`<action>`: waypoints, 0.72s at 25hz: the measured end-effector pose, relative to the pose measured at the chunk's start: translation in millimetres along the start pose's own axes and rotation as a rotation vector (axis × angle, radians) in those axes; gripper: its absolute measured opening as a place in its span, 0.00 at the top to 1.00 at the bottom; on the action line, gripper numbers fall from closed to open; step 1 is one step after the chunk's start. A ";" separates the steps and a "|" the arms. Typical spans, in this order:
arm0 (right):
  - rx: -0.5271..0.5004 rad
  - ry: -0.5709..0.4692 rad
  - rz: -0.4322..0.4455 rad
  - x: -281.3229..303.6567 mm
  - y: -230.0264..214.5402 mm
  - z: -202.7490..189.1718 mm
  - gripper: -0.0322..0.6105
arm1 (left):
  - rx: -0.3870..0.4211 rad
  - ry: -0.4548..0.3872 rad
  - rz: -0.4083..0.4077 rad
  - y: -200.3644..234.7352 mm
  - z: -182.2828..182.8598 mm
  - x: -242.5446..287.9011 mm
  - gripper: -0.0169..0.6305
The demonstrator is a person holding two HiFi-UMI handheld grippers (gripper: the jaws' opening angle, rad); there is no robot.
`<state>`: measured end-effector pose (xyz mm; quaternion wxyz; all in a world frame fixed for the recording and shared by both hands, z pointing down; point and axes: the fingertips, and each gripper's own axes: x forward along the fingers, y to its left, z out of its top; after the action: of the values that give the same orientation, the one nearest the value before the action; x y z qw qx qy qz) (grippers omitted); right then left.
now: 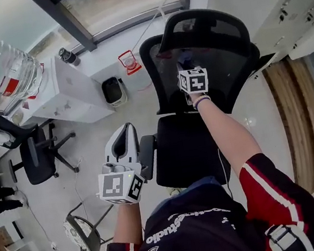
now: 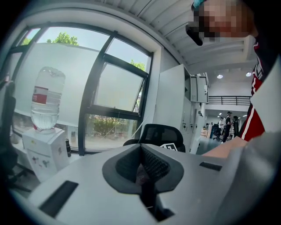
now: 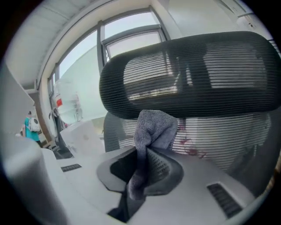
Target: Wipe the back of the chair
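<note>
Straight ahead on the floor by the window: black mesh chair (image 1: 205, 57). Held up at its back, just under the headrest: grey cloth (image 3: 153, 132), clamped in right gripper (image 3: 142, 165) jaws; contact unclear. Beside the armrest: left gripper (image 1: 128, 135), jaws together, nothing between. Well left: water dispenser (image 1: 62, 89).

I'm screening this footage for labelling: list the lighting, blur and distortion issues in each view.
Head view: even daylight, sharp, lines bowed at the edges, the chair clear. Left gripper view: heavy fisheye, black corners, bright window, shut left claw soft up close. Right gripper view: backlit through the chair's mesh, black corners, grey cloth in the right claw slightly soft.
</note>
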<state>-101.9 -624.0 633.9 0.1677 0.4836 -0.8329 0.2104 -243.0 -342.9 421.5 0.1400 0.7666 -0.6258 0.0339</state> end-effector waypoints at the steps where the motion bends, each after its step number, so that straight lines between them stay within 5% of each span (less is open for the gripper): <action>1: -0.003 0.002 0.019 8.2 16.7 1.7 0.85 | -0.004 0.001 0.013 7.5 -0.4 -6.1 0.94; 11: -0.044 0.039 0.212 54.9 137.7 5.0 0.85 | -0.032 -0.006 0.122 62.9 -4.4 -53.1 0.94; 18: -0.051 0.008 0.246 22.6 137.0 8.9 0.85 | -0.032 -0.025 0.079 50.8 2.3 -49.7 0.94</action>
<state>-233.3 -584.4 611.4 0.1562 0.3728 -0.8903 0.2099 -303.1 -305.3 416.8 0.1432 0.7393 -0.6576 0.0197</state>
